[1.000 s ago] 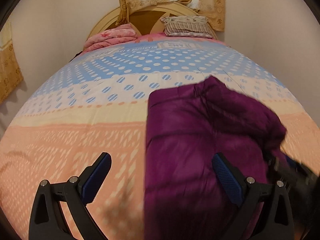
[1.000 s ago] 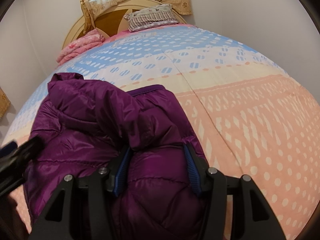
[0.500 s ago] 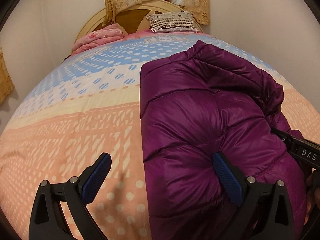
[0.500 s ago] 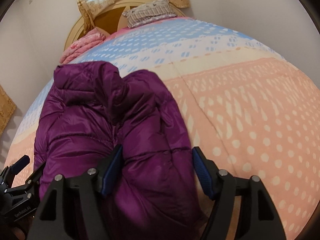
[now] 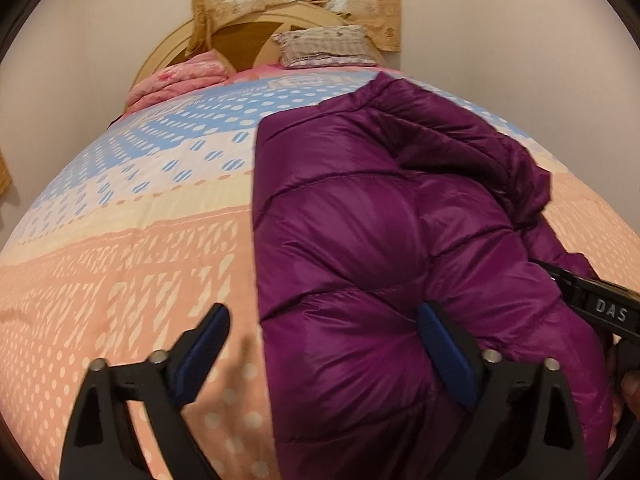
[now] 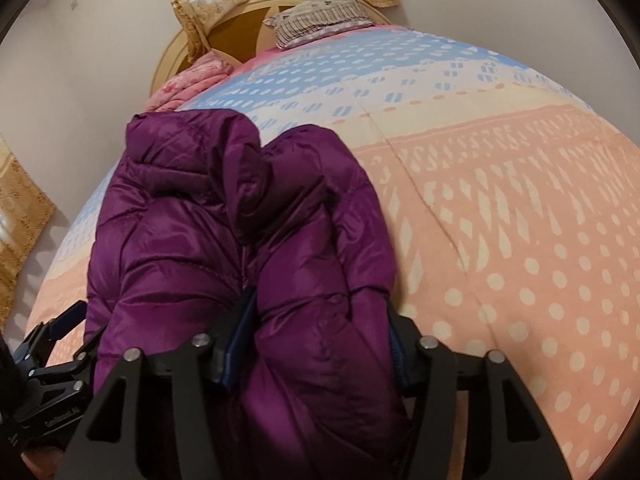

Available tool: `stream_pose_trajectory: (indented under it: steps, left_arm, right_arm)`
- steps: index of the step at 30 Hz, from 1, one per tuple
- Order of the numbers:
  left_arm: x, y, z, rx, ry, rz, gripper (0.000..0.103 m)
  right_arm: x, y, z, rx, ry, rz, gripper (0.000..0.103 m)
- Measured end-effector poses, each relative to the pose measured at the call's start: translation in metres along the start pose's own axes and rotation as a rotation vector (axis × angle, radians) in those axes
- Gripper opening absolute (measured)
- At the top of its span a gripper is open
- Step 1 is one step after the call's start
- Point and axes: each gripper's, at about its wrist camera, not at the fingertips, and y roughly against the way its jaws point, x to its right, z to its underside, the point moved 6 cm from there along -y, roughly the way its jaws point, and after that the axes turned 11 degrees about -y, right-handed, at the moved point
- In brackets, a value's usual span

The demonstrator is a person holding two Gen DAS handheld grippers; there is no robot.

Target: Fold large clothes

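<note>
While right gripper (image 6: 316, 340) jaws, just closing, pinch the purple jacket (image 5: 380, 260), left gripper (image 5: 324, 344) jaws straddle its edge, narrowing.

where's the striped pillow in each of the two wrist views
Left wrist: the striped pillow sits top centre, against the headboard.
Right wrist: the striped pillow sits at the top, just left of centre, tilted.
Shared landmark: the pink folded blanket lies to its lower left in both.
</note>
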Motion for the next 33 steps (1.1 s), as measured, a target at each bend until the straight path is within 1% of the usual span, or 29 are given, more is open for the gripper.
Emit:
stream_pose_trajectory:
  steps: [1,2,4,6,7,10,11,12,15,21,25,33]
  left_arm:
    - [0.004,0.002,-0.001,0.009,-0.018,0.004,0.081]
    - [0.009,0.004,-0.003,0.018,-0.04,0.005,0.074]
    - [0.016,0.006,-0.004,0.025,-0.071,-0.015,0.07]
    - [0.02,0.007,-0.005,0.027,-0.083,-0.018,0.063]
    - [0.022,0.008,-0.006,0.03,-0.095,-0.022,0.061]
    - [0.029,0.015,-0.006,0.045,-0.137,-0.059,0.049]
    - [0.03,0.019,-0.007,0.051,-0.148,-0.072,0.042]
    - [0.03,0.023,-0.009,0.056,-0.148,-0.081,0.036]
    - [0.023,0.035,-0.013,0.069,-0.121,-0.075,0.028]
    - [0.014,0.067,-0.018,0.118,-0.127,-0.114,0.022]
    - [0.003,0.09,-0.017,0.142,-0.116,-0.14,0.02]
    - [-0.03,0.121,-0.004,0.158,-0.078,-0.182,0.019]
  right_arm:
    - [-0.001,0.0,0.001,0.001,0.002,-0.009,0.051]
    - [-0.001,0.001,0.001,0.002,0.005,-0.014,0.05]
    - [-0.003,0.002,0.003,0.005,0.012,-0.028,0.044]
    - [-0.004,0.003,0.005,0.009,0.018,-0.037,0.04]
    - [-0.005,0.004,0.005,0.011,0.021,-0.041,0.039]
    - [-0.009,0.006,0.006,0.024,0.032,-0.052,0.034]
    - [-0.01,0.008,0.006,0.032,0.038,-0.057,0.031]
    - [-0.011,0.012,0.007,0.043,0.045,-0.063,0.028]
    - [-0.014,0.024,0.01,0.081,0.058,-0.085,0.025]
    - [-0.031,0.041,0.013,0.105,0.061,-0.142,0.023]
    - [-0.049,0.048,0.018,0.11,0.08,-0.177,0.023]
    - [-0.082,0.049,0.026,0.092,0.122,-0.239,0.022]
